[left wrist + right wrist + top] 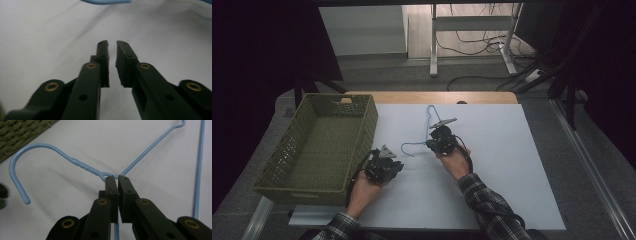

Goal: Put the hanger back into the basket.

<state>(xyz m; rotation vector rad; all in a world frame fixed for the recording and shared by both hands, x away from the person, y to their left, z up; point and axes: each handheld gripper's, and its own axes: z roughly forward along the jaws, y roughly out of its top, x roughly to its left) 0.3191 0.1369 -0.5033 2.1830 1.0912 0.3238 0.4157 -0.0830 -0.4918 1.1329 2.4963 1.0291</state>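
Observation:
A light blue wire hanger lies on the white sheet near the middle of the table. Its hook curls toward the left. My right gripper is shut on the hanger where the twisted neck meets the two shoulder wires, and its jaws pinch the wire between the tips. My left gripper hovers just left of the hook, beside the basket. Its jaws stand almost together with nothing between them. A bit of the blue hanger shows beyond them.
An olive woven basket stands empty on the table's left side; its corner shows in the right gripper view. The wooden table edge runs along the back. Desk legs and cables lie on the floor beyond.

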